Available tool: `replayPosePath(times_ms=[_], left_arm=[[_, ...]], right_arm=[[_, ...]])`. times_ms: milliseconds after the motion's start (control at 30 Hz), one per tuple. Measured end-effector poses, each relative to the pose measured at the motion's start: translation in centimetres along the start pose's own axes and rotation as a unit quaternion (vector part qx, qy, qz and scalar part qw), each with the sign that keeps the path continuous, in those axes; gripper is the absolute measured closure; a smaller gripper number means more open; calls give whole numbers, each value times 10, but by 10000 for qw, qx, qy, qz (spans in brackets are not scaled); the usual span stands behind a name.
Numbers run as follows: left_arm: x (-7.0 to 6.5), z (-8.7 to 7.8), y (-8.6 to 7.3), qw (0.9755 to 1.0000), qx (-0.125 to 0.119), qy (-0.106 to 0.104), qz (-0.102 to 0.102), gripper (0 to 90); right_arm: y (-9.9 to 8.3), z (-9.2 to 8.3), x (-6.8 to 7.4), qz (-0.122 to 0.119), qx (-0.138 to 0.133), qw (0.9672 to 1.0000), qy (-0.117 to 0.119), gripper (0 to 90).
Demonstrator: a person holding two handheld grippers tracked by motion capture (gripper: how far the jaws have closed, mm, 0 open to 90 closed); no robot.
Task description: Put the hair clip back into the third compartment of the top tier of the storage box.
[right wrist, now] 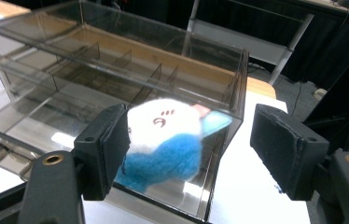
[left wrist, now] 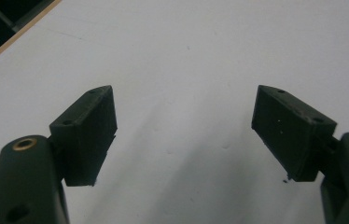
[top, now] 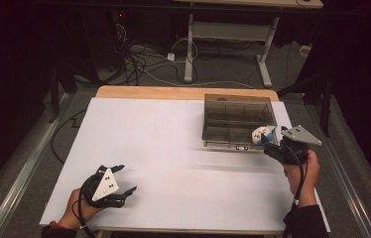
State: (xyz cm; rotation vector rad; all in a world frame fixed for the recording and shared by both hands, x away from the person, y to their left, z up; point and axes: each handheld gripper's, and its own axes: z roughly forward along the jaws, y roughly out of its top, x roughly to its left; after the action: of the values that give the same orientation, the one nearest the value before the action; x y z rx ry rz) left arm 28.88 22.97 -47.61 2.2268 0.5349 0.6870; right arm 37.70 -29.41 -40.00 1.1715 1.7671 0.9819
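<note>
high view: white table (top: 173, 163), cabled grey floor (top: 149, 74) behind; both claws apart, holding nothing.

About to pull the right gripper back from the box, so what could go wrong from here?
The plush toy sits at the clear box's near right corner, close beside one pad of the open right gripper; backing out carelessly might drag it out. The jaws straddle that corner, so a sideways move could shove the box.
</note>
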Motion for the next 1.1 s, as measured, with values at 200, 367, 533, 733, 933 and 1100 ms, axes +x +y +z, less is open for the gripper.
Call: replayPosePath(times_ms=[200, 367, 533, 733, 933, 1100], left_arm=[[0, 0, 0, 10000, 8, 0, 9, 212], [0, -1, -1, 10000, 5, 5, 1, 213], [0, -1, -1, 10000, 4, 7, 7, 213], [0, -1, -1, 10000, 4, 10, 8, 213], [0, -1, -1, 10000, -2, 6, 14, 213], [0, -2, -1, 10000, -12, 2, 25, 213]], right_arm=[[1, -5, -1, 207, -255, 9995, -31, 189], [4, -10, 5, 214, -370, 9991, 49, 156], [7, -16, 11, 146, -496, 9985, 158, 151], [9, -24, 21, 87, -624, 9976, 276, 151], [9, -27, 31, -92, -684, 9969, 385, 151], [7, -30, 40, -228, -681, 9962, 493, 150]])
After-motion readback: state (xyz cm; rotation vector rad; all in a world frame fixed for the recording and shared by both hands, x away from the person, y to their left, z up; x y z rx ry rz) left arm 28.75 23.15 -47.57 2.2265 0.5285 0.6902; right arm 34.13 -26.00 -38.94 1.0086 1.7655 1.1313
